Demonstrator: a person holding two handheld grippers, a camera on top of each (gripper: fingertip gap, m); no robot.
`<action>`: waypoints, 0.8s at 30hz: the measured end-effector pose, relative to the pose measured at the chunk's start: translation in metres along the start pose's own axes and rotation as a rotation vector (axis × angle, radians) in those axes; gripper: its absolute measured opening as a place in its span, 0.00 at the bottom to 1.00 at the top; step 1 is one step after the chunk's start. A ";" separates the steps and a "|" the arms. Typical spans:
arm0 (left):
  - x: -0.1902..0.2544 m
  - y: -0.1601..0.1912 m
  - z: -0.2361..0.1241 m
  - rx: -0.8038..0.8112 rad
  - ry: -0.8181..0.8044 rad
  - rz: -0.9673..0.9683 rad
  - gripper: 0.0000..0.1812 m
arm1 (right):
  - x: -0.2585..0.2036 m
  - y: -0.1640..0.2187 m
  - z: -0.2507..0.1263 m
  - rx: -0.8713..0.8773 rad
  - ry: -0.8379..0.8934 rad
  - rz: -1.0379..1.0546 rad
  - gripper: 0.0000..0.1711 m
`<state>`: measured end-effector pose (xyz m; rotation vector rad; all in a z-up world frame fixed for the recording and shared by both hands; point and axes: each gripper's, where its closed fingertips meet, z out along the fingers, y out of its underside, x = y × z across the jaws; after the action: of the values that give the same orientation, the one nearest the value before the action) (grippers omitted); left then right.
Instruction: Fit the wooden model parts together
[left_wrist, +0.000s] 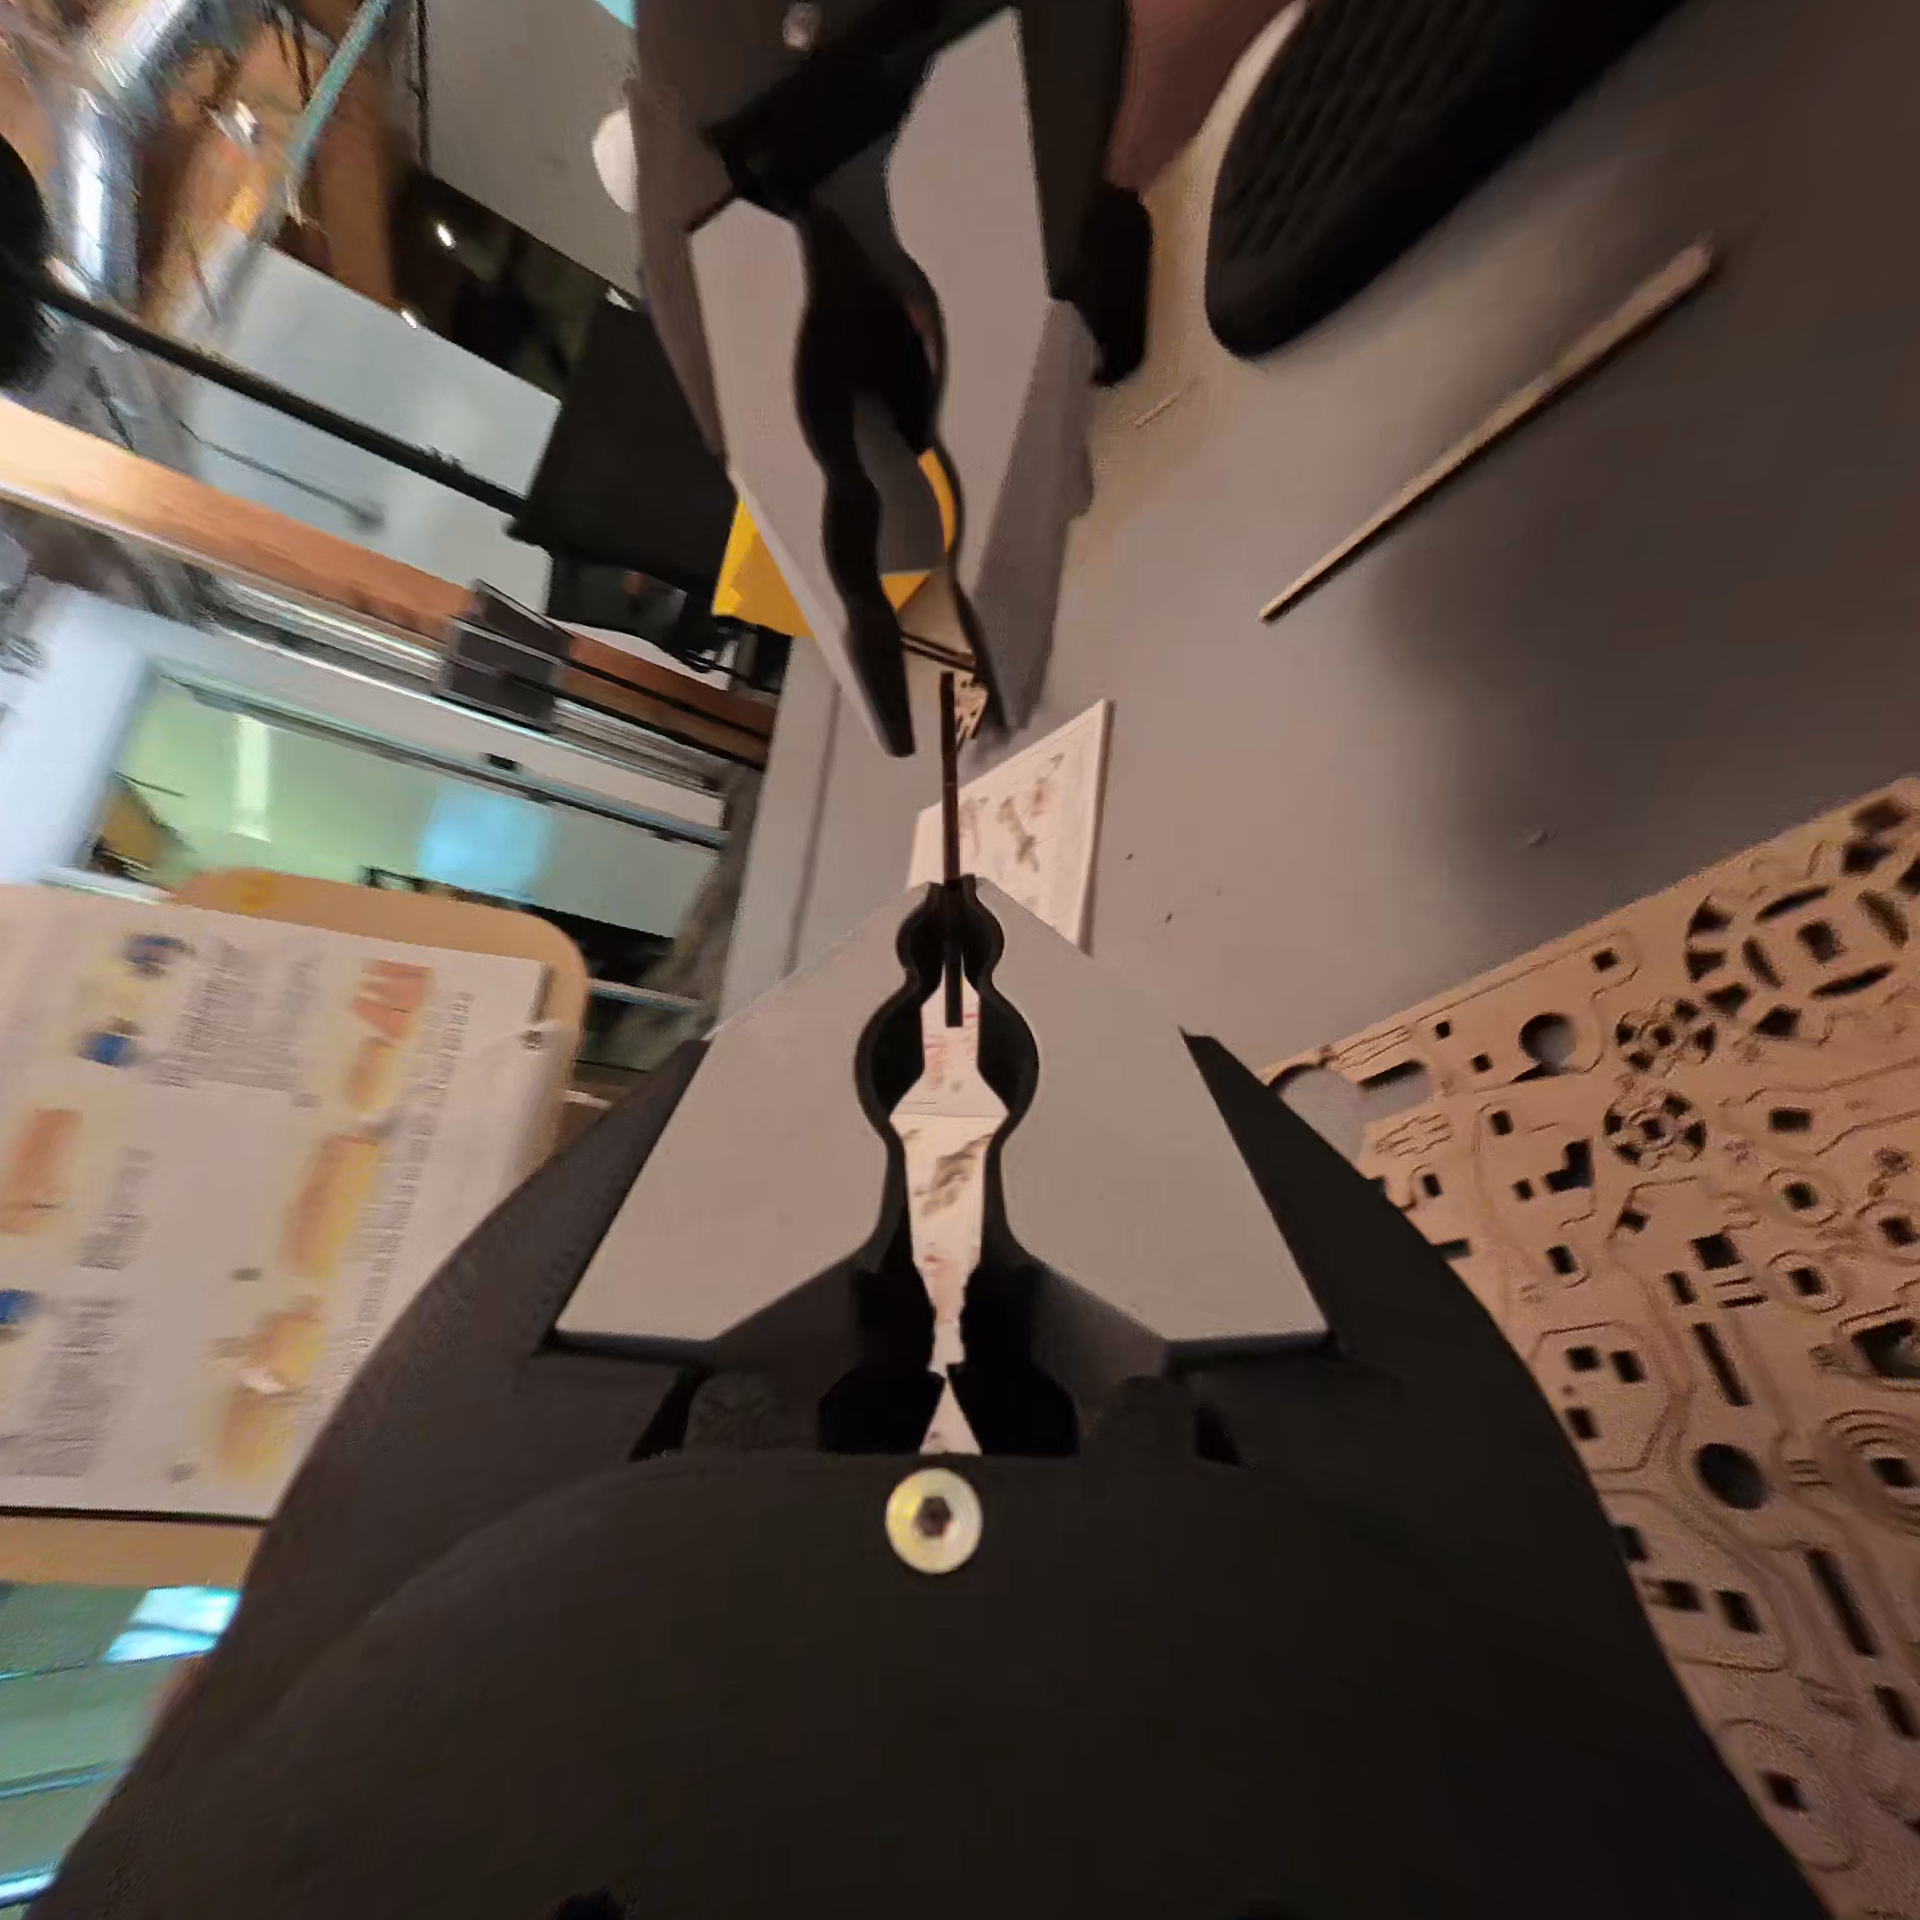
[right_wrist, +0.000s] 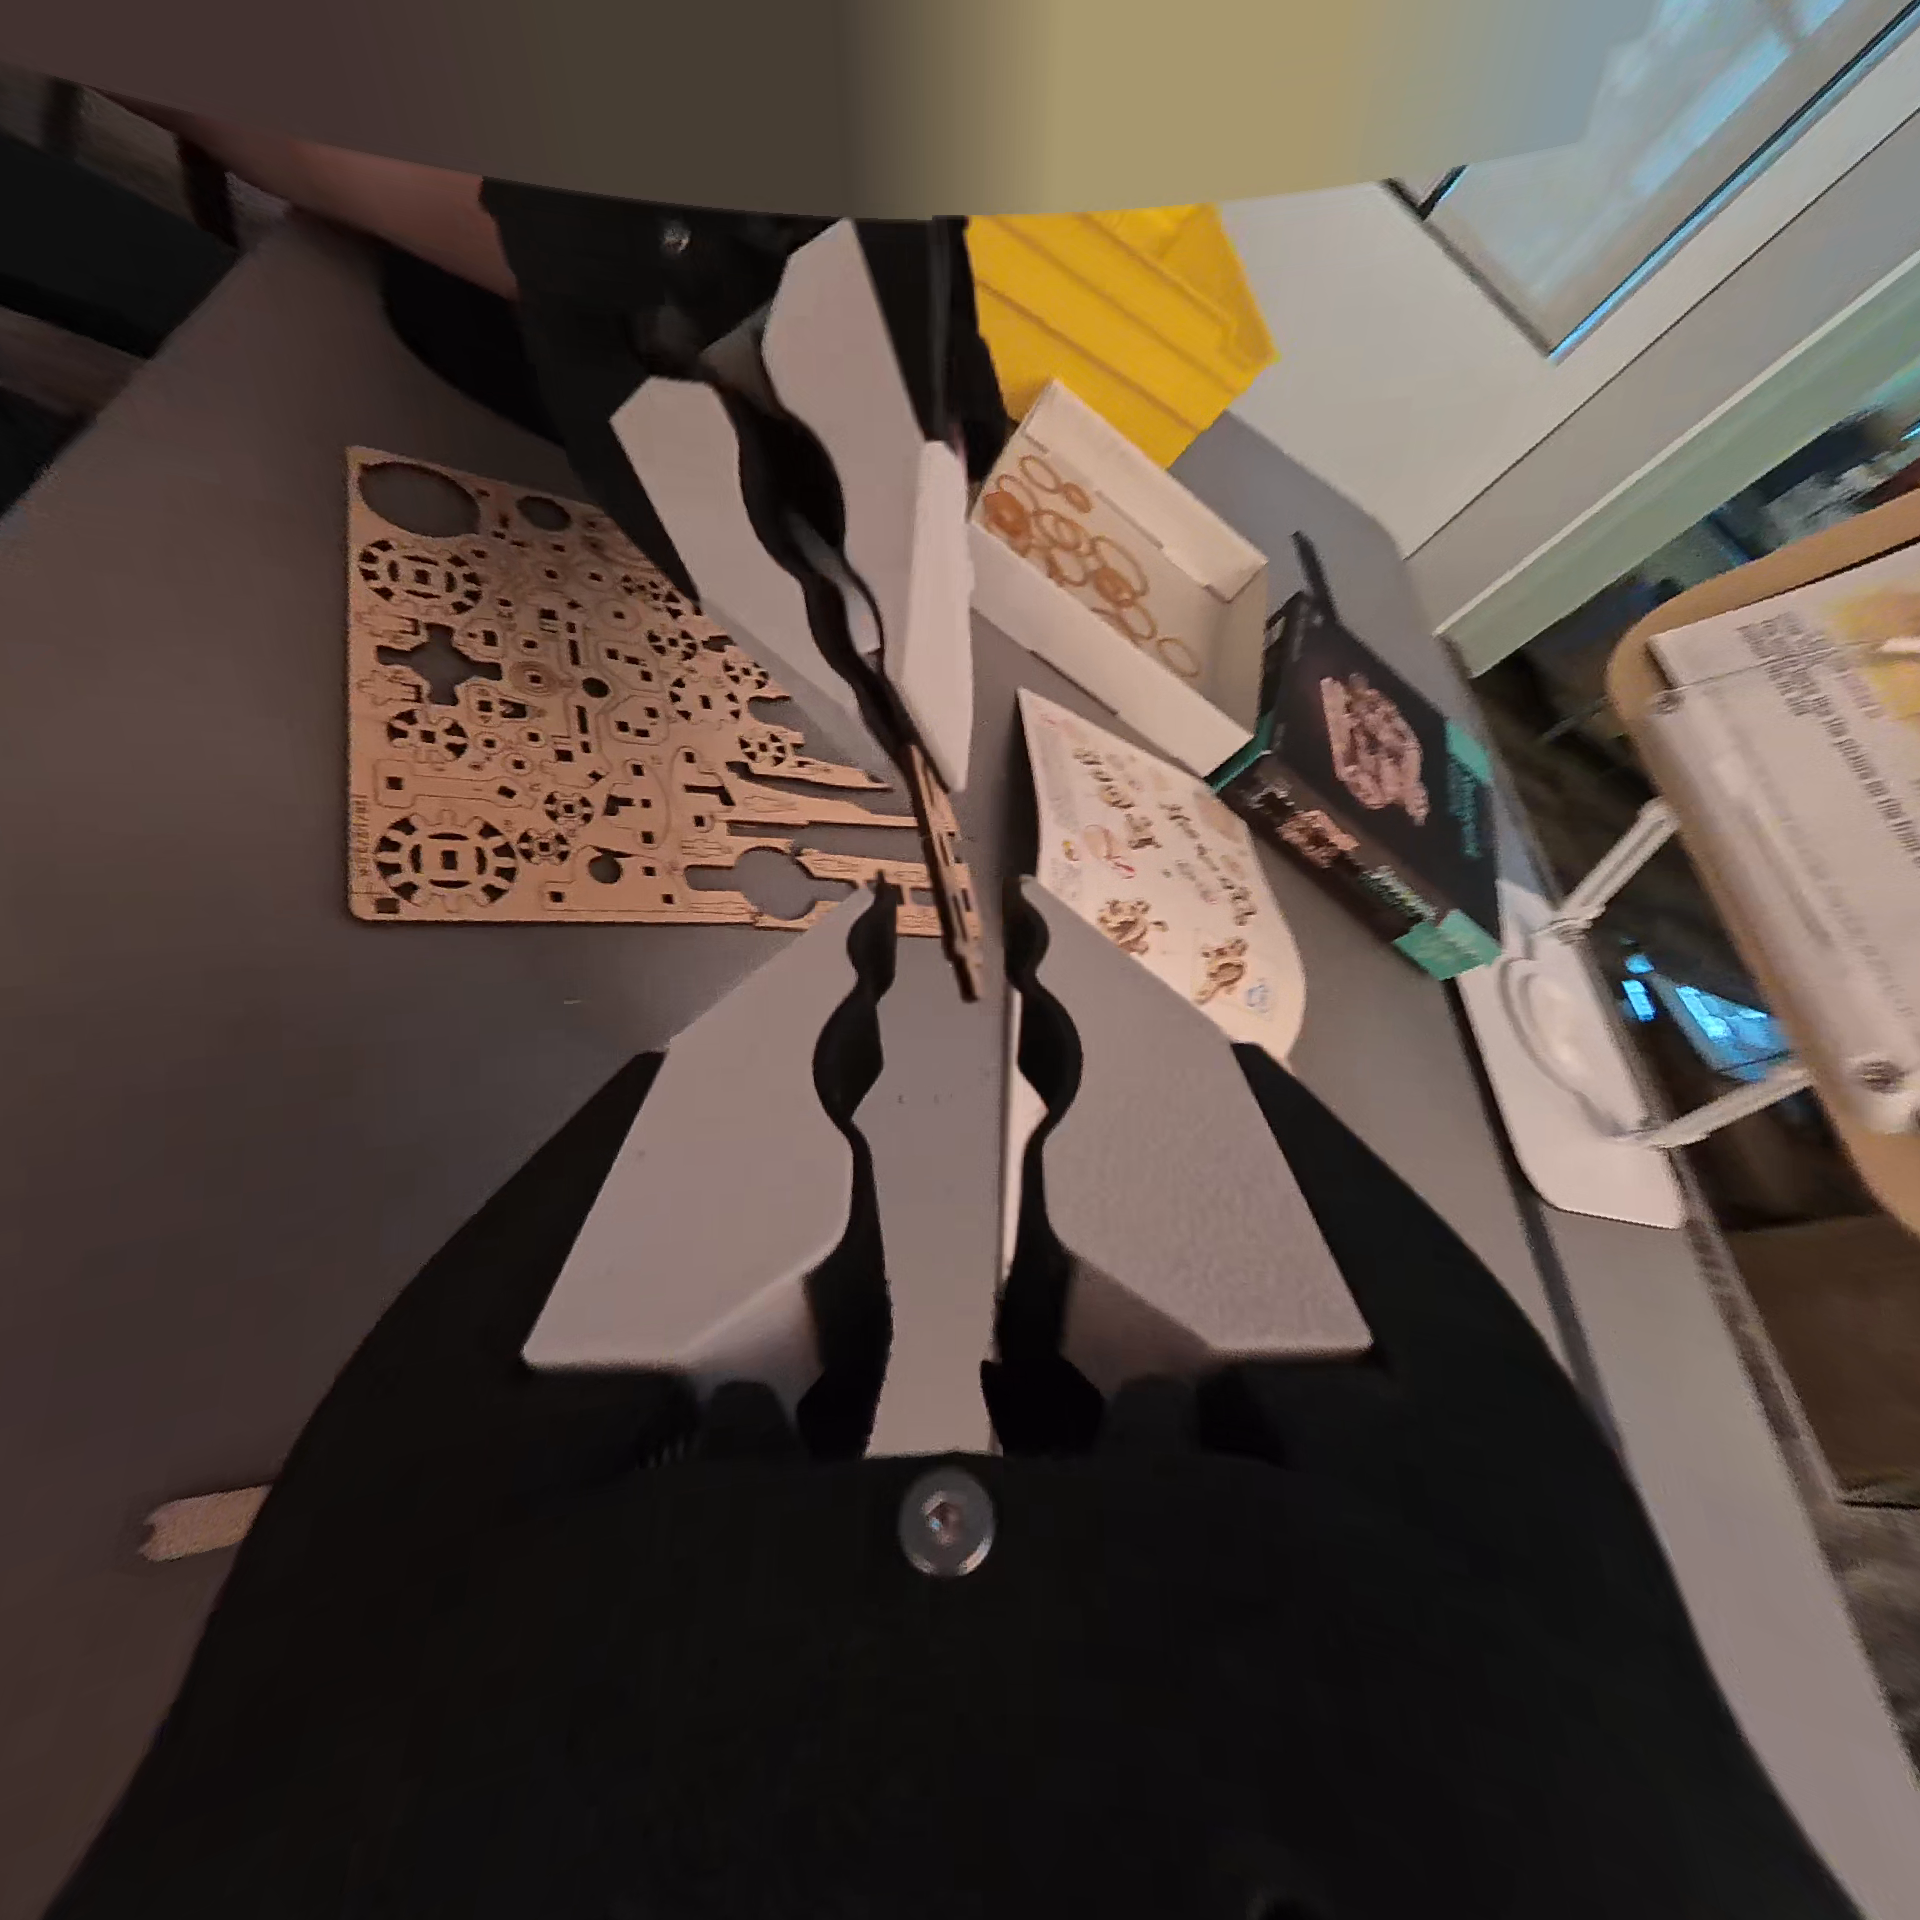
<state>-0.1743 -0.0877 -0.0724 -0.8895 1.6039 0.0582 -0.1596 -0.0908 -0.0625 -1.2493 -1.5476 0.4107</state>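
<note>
My left gripper is shut on a thin wooden strip part, seen edge-on and sticking straight out past its fingertips above the grey table. My right gripper faces it from the far side, with the strip's far end between its fingertips. In the right wrist view the right gripper is open. The strip hangs in the gap between its fingers, held from above by the left gripper. I cannot tell whether the strip touches the right fingers.
A punched wooden parts sheet lies flat on the table; it also shows in the left wrist view. Nearby lie a thin stick, a booklet, a white box of rings, a dark box and an instruction sheet on a stand.
</note>
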 end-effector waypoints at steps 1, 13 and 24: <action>0.000 0.001 0.000 -0.011 -0.026 0.068 0.00 | 0.002 -0.002 -0.001 0.007 0.018 -0.024 0.12; 0.005 -0.005 0.002 0.006 -0.056 0.106 0.00 | -0.009 0.003 0.009 -0.037 -0.008 -0.070 0.08; -0.002 -0.004 0.002 0.150 0.360 -0.826 0.36 | -0.023 0.052 0.001 -0.125 -0.487 0.952 0.01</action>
<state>-0.1710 -0.0885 -0.0699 -1.4319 1.4182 -0.8280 -0.1374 -0.0899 -0.1153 -2.0593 -1.2661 1.3163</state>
